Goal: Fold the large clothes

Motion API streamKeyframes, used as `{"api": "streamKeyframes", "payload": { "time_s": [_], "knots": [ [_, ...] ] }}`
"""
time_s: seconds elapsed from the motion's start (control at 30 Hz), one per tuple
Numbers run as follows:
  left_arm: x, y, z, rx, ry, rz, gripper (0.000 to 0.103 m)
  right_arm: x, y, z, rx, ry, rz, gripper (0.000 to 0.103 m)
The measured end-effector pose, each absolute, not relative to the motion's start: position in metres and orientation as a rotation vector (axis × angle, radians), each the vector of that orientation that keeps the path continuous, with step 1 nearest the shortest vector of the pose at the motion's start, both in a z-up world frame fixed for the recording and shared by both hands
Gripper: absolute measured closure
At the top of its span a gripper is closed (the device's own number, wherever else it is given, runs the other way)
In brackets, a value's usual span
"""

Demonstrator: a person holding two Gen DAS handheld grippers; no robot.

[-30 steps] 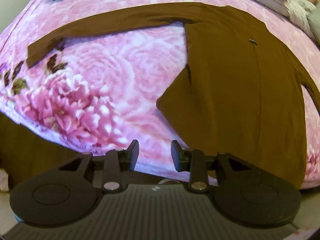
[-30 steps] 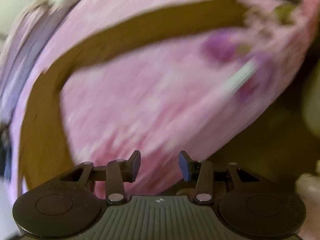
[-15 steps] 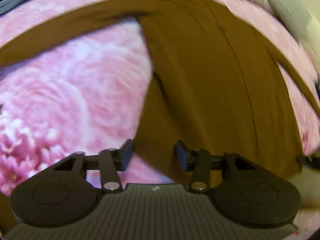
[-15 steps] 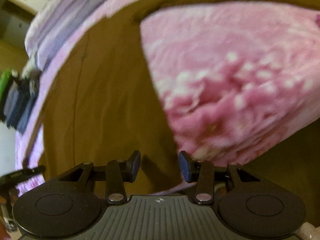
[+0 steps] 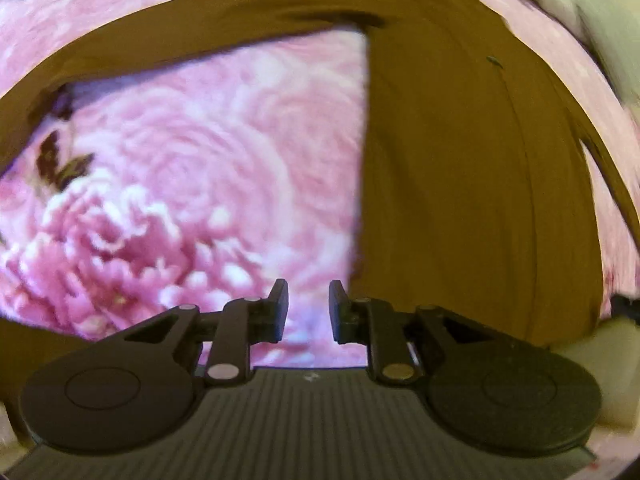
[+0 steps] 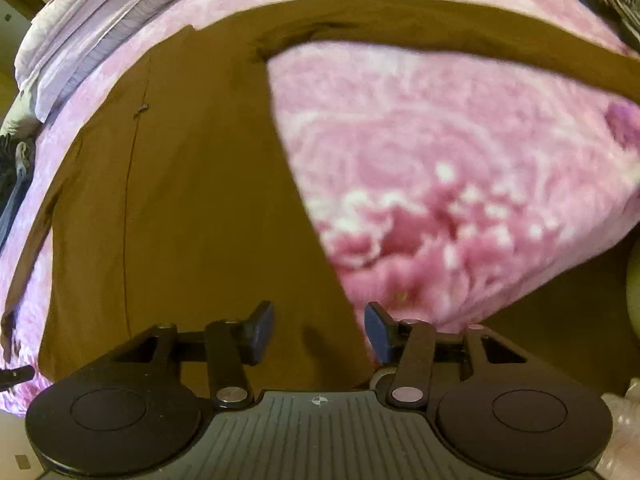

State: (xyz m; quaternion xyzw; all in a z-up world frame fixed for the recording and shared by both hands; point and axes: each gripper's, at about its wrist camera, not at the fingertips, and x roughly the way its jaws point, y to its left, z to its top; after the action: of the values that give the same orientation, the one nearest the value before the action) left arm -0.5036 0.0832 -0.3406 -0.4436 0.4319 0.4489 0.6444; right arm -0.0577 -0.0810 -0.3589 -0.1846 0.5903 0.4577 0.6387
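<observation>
A: Where is the garment?

B: The large brown long-sleeved garment (image 5: 472,184) lies spread flat on the bed's pink blanket with the big rose print (image 5: 208,184). In the left wrist view its body fills the right side and one long sleeve (image 5: 192,32) runs off to the left along the top. In the right wrist view the body (image 6: 192,200) fills the left side and the other sleeve (image 6: 460,28) stretches to the right.

A: And the left gripper?

B: The left gripper (image 5: 308,308) points steeply down over the blanket, just beside the garment's near side edge. Its jaws stand at a narrow gap, having just been opening a little, with only pink blanket between them. Nothing is held.

A: The right one?

B: The right gripper (image 6: 319,330) hangs over the lower corner of the brown body, near the bed's edge. Its jaws have just been opening and stand fairly wide. Brown cloth shows between them, but the pads do not press on it.

A: Anything else?

B: Pale lilac bedding (image 6: 80,28) sits bunched at the far side of the bed.
</observation>
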Motion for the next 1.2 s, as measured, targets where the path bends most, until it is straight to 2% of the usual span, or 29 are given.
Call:
{"api": "streamKeyframes", "payload": {
  "time_s": [0.03, 0.07, 0.17, 0.23, 0.3, 0.37, 0.4, 0.43, 0.5, 0.57, 0.63, 0.7, 0.73, 0.9, 1.2],
  "knots": [
    [-0.498, 0.078, -0.34, -0.96, 0.985, 0.99, 0.067, -0.062, -0.086, -0.365, -0.41, 1.352, 1.046, 0.055],
    [-0.491, 0.073, -0.341, -0.903, 0.994, 0.953, 0.062, -0.065, -0.09, -0.37, -0.399, 1.356, 1.047, 0.054],
    [-0.477, 0.066, -0.352, -0.805, 0.992, 0.867, 0.06, -0.072, -0.099, -0.381, -0.377, 1.33, 1.025, 0.053],
    [-0.467, 0.066, -0.364, -0.747, 0.996, 0.842, 0.066, -0.075, -0.1, -0.388, -0.357, 1.292, 1.001, 0.05],
    [-0.458, 0.066, -0.369, -0.736, 1.015, 0.772, 0.095, -0.08, -0.099, -0.389, -0.349, 1.269, 0.995, 0.049],
    [-0.459, 0.064, -0.36, -0.802, 0.972, 0.689, 0.096, -0.082, -0.097, -0.385, -0.412, 1.257, 1.031, 0.077],
    [-0.465, 0.064, -0.354, -0.863, 0.92, 0.664, 0.096, -0.082, -0.097, -0.382, -0.436, 1.264, 1.058, 0.095],
    [-0.476, 0.064, -0.347, -0.94, 0.855, 0.659, 0.096, -0.08, -0.099, -0.38, -0.434, 1.284, 1.084, 0.095],
    [-0.496, 0.066, -0.342, -1.017, 0.831, 0.739, 0.096, -0.076, -0.102, -0.375, -0.442, 1.294, 1.077, 0.095],
    [-0.515, 0.067, -0.353, -1.03, 0.954, 0.862, 0.098, -0.073, -0.104, -0.377, -0.455, 1.325, 1.035, 0.09],
    [-0.524, 0.067, -0.375, -0.973, 1.176, 0.975, 0.098, -0.067, -0.108, -0.382, -0.433, 1.371, 0.992, 0.07],
    [-0.524, 0.066, -0.384, -0.924, 1.311, 1.02, 0.097, -0.061, -0.114, -0.382, -0.414, 1.387, 0.943, 0.063],
    [-0.522, 0.066, -0.382, -0.912, 1.325, 1.047, 0.097, -0.055, -0.119, -0.38, -0.391, 1.392, 0.932, 0.063],
    [-0.482, 0.08, -0.351, -0.929, 1.172, 1.122, 0.092, 0.008, -0.15, -0.361, -0.174, 1.318, 0.784, 0.062],
    [-0.346, 0.115, -0.322, -0.971, 0.946, 1.121, 0.086, 0.198, -0.197, -0.354, 0.405, 1.14, 0.506, 0.063]
  ]
}}
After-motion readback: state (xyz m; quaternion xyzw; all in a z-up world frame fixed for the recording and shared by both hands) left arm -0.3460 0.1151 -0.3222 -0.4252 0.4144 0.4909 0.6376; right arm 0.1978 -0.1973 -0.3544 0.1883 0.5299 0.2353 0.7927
